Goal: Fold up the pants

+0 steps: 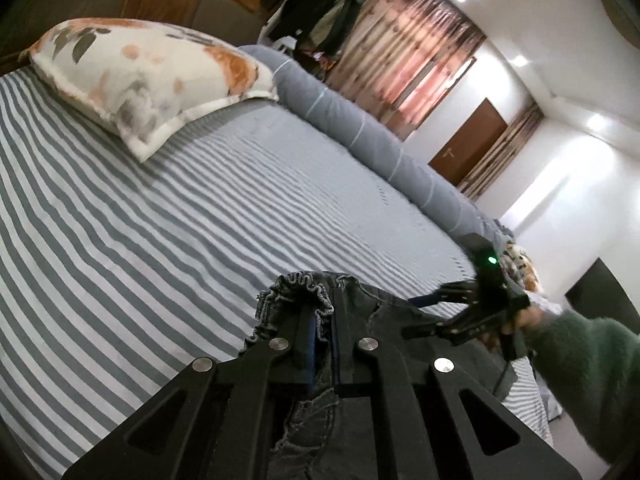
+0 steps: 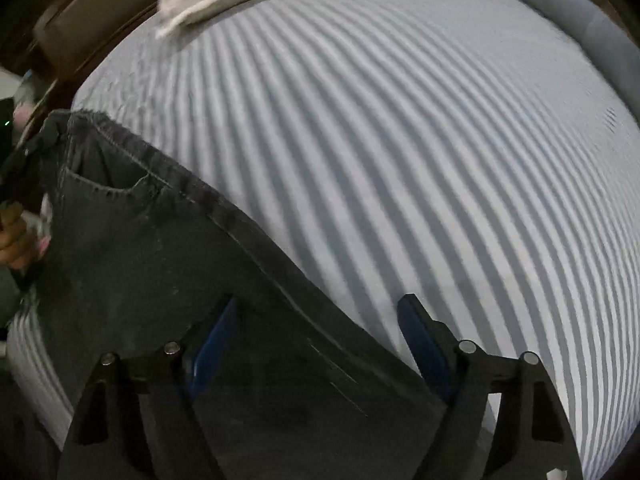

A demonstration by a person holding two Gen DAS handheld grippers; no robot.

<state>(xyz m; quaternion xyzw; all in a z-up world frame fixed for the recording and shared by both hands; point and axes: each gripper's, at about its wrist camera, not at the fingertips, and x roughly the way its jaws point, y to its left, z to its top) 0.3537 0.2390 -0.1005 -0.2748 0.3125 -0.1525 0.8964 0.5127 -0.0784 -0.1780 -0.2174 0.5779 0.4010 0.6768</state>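
Note:
Dark grey denim pants (image 1: pixel 304 286) hang over the striped bed sheet (image 1: pixel 120 220). My left gripper (image 1: pixel 322 314) is shut on their gathered elastic waistband, the blue pads pinching the fabric. In the right wrist view the pants (image 2: pixel 160 260) stretch from the far left, where the left gripper (image 2: pixel 24 156) holds a corner, down to my right gripper (image 2: pixel 318 304). Its jaws stand wide open with the waist edge of the pants lying between them, and neither pad presses on the cloth. The right gripper (image 1: pixel 414 318) also shows in the left wrist view, held by a hand in a green sleeve (image 1: pixel 580 360).
A floral pillow (image 1: pixel 140 76) lies at the head of the bed. A long grey bolster (image 1: pixel 360 128) runs along the far edge. Beyond it are curtains (image 1: pixel 412 52), hanging clothes and a brown door (image 1: pixel 468 148). The sheet (image 2: pixel 400 140) spreads flat past the pants.

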